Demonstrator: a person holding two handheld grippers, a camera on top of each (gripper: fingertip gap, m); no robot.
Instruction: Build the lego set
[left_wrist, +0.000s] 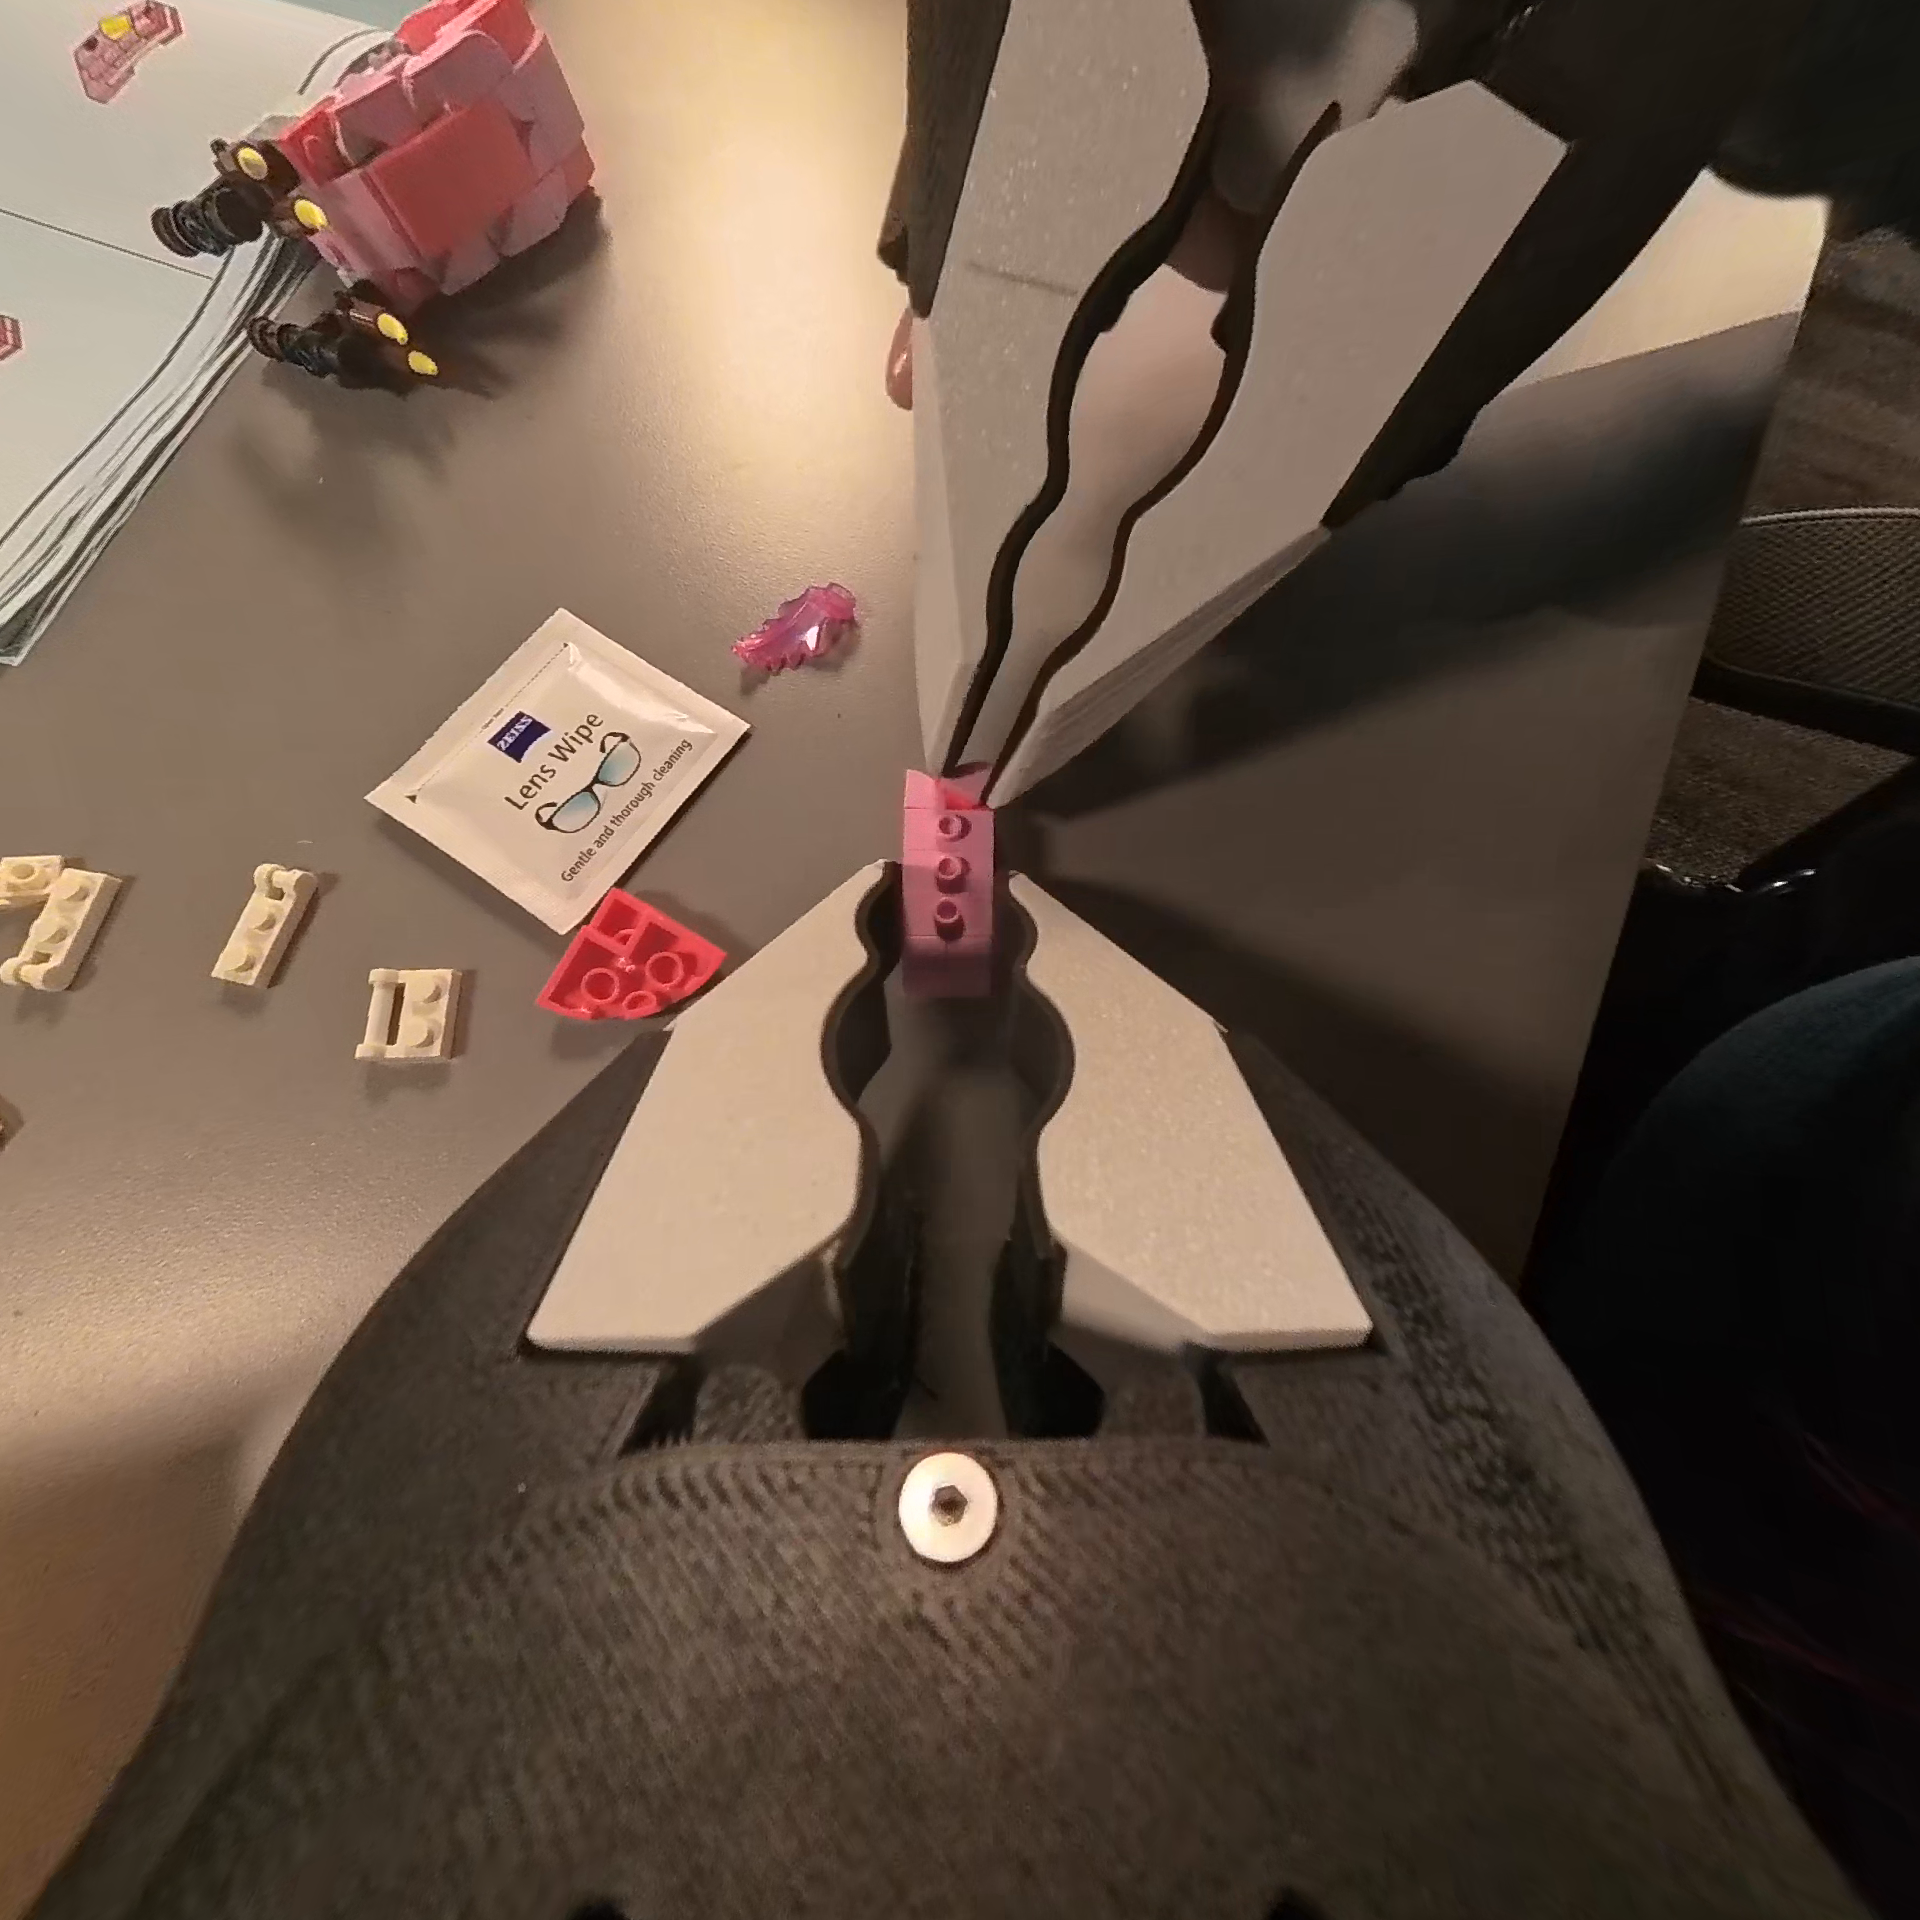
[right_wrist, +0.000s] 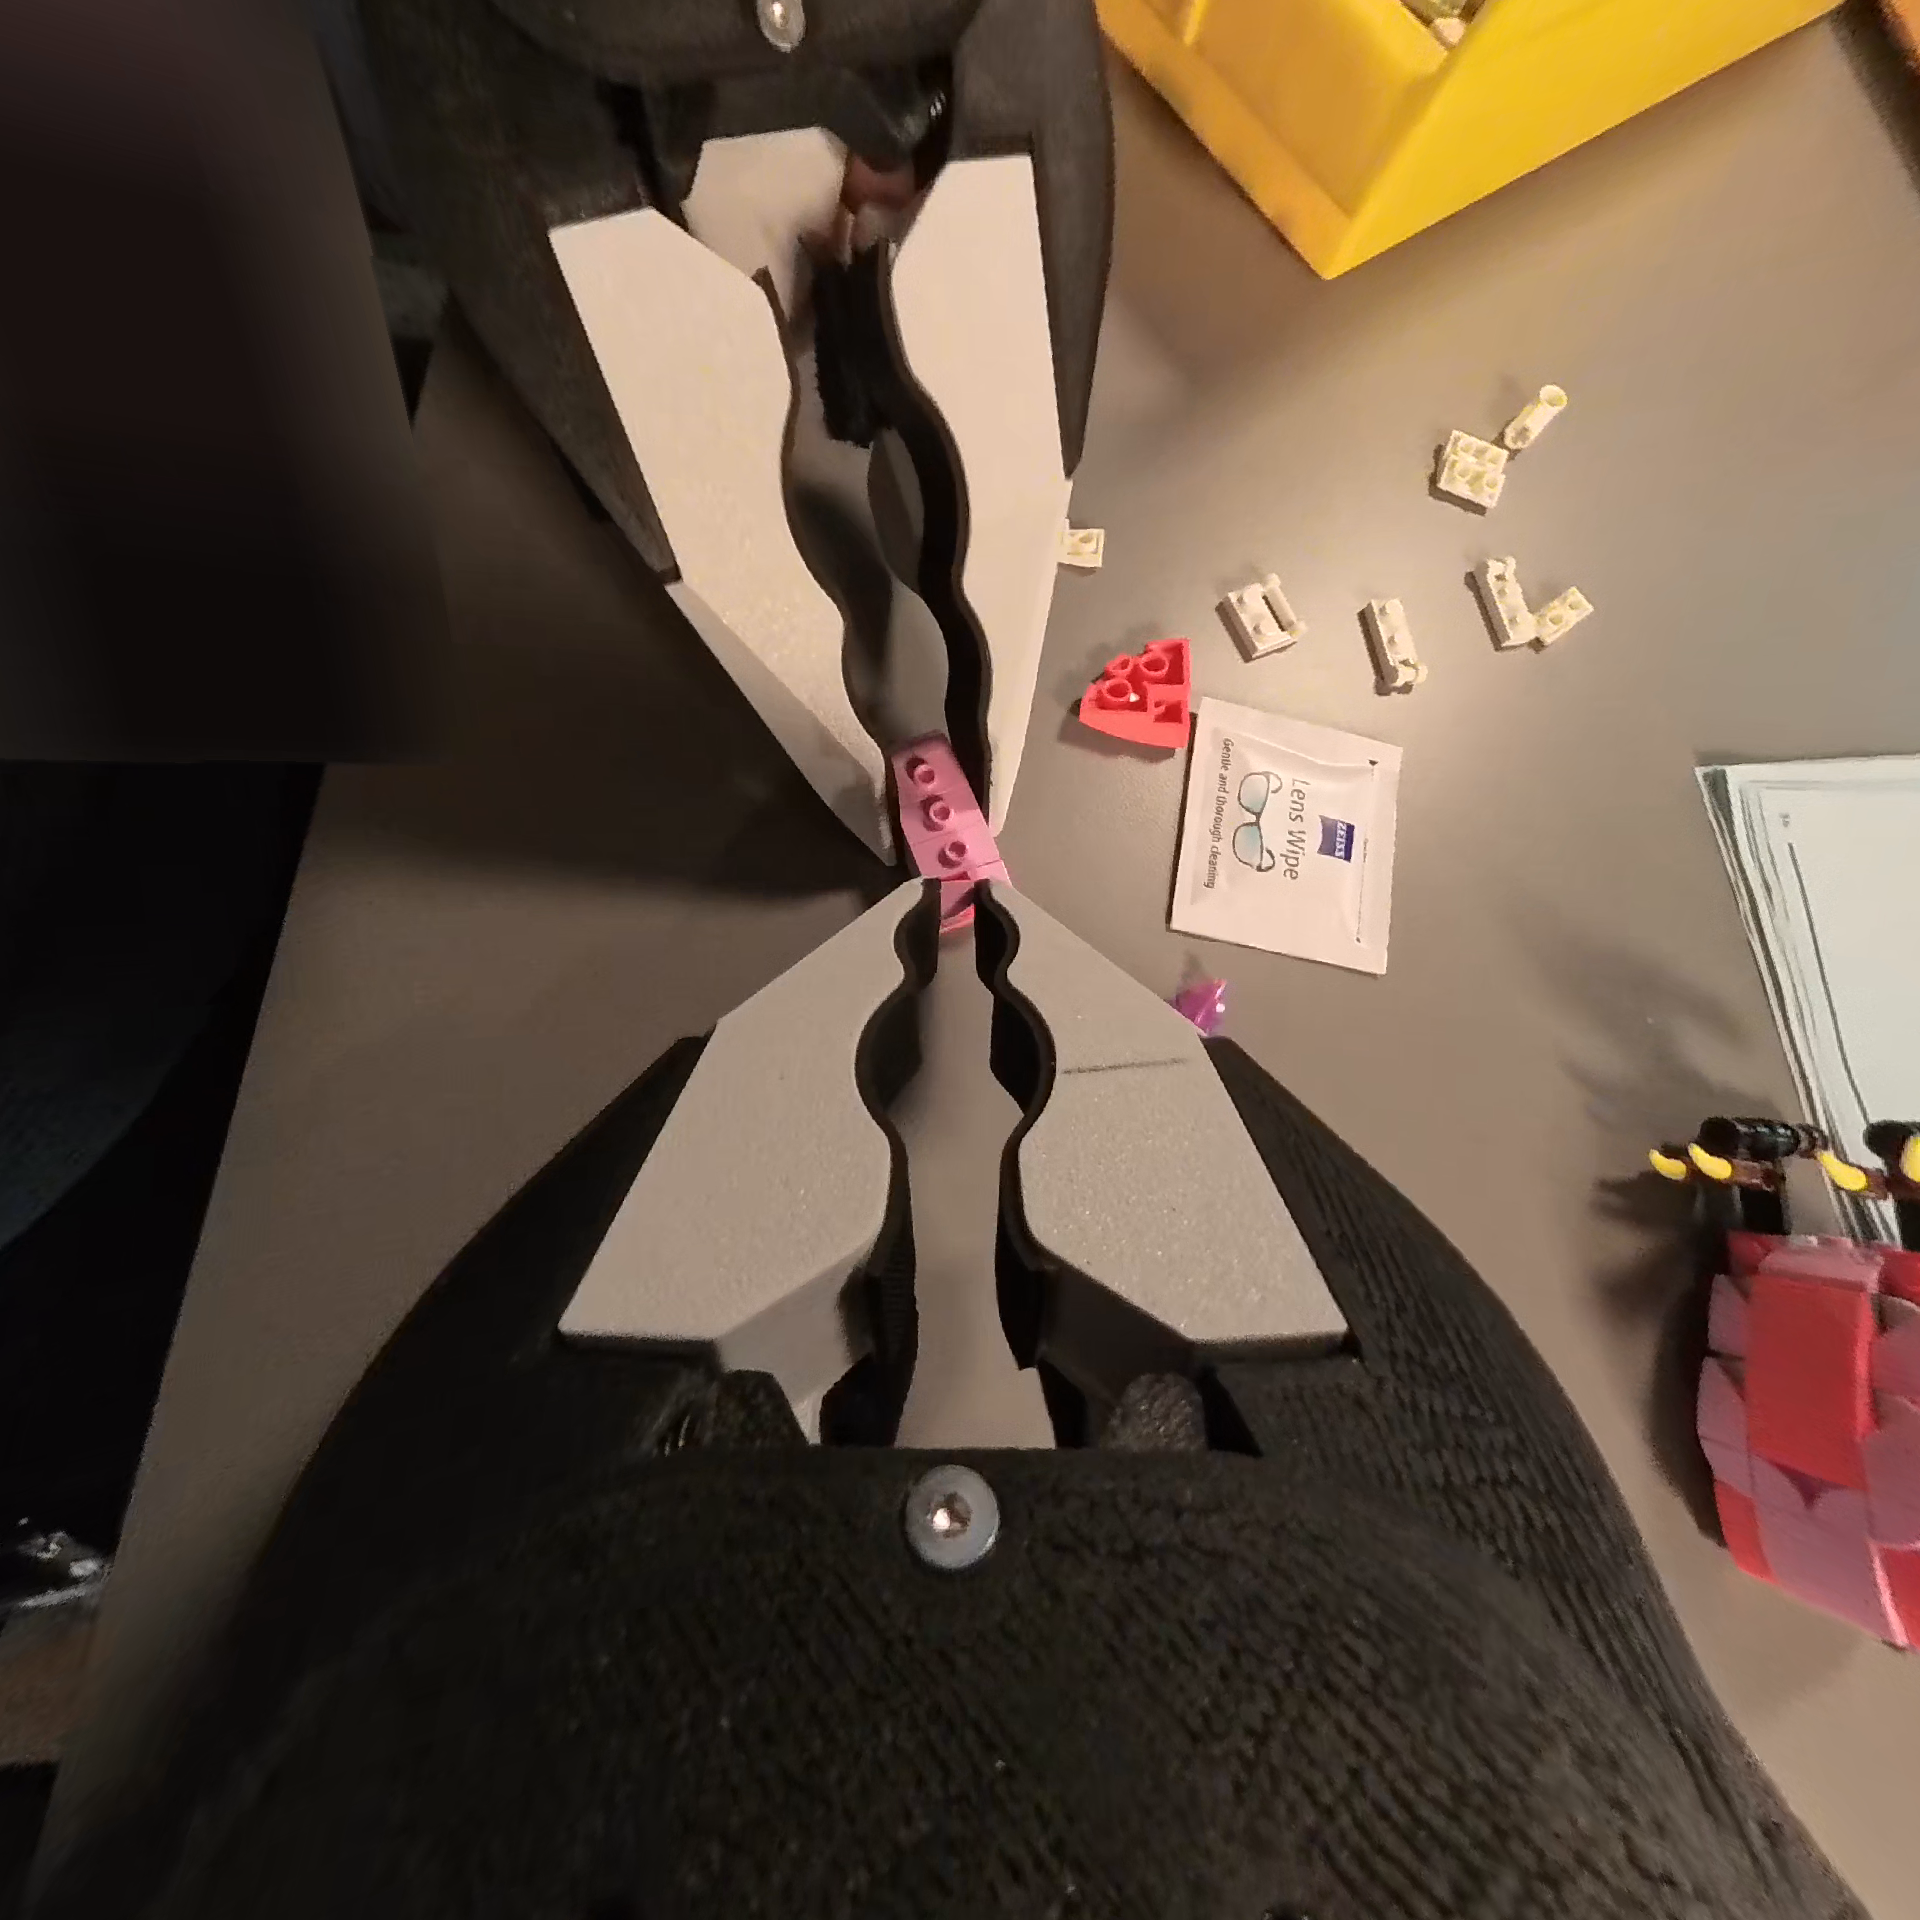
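A short pink studded brick bar (left_wrist: 948, 891), several small bricks joined in a row with three studs facing up toward the cameras, hangs in the air above the grey surface (left_wrist: 520, 540) near the edge closest to the seated person. Its long axis runs straight from one tool to the other, so each can grip an end. The left tongs (left_wrist: 943, 914) pinch its near end, their pads pressed on the bar's two long sides. The right tongs (right_wrist: 951, 902), coming from the opposite side, are nearly together and nip a small red piece (right_wrist: 958, 900) at the bar's far end. Just beside lie a red quarter-round plate (left_wrist: 629, 961), a white sachet (left_wrist: 556, 764) and a translucent pink piece (left_wrist: 798, 623); cream hinge plates (left_wrist: 265, 925) and a red-and-pink model (left_wrist: 436, 177) lie farther toward the surface's far side.
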